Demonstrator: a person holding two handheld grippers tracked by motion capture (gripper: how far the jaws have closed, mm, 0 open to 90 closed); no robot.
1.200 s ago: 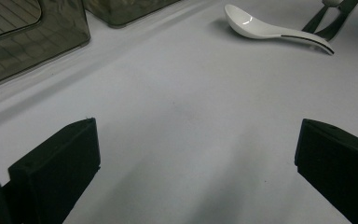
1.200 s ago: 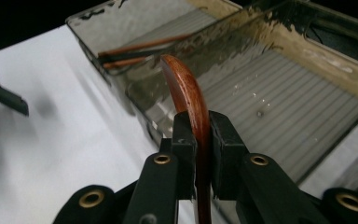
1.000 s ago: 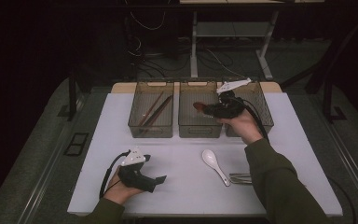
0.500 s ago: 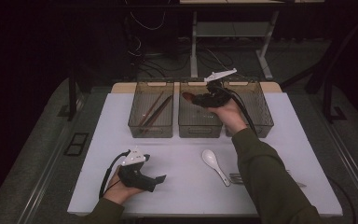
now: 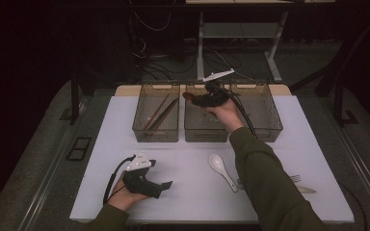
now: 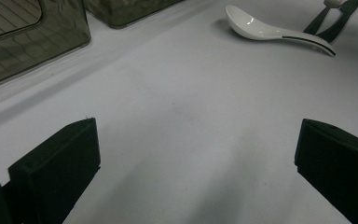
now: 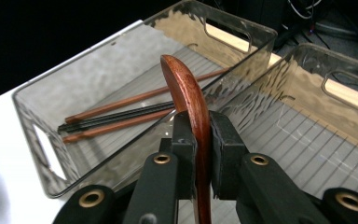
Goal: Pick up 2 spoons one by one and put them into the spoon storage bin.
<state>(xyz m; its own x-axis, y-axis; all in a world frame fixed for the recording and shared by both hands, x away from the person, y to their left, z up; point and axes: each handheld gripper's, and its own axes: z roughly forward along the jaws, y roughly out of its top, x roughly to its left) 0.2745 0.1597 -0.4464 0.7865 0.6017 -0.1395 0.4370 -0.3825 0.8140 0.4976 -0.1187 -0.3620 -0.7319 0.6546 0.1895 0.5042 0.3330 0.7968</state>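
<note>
My right gripper (image 5: 198, 100) is shut on a reddish-brown wooden spoon (image 5: 189, 96), held in the air over the middle bin (image 5: 203, 133) of three smoky see-through bins. In the right gripper view the wooden spoon (image 7: 186, 88) stands edge-on between the pads, its bowl pointing past the wall toward the left bin (image 7: 51, 140), where chopsticks (image 7: 121, 116) lie. My left gripper (image 5: 160, 174) rests on the white table (image 5: 188, 192) at the front left, open and holding nothing. Ahead of its jaws in the left gripper view lies a white ceramic spoon (image 6: 270, 30).
The right bin (image 5: 265, 115) stands beside the middle one at the table's back edge. The white ceramic spoon (image 5: 221, 168) and a fork (image 5: 294, 179) lie on the table's front right, beside the person's right sleeve. Cables trail from both grippers.
The right hand has carried the wooden spoon leftward, from near the right bin to over the middle bin. The left gripper has stayed where it was.
</note>
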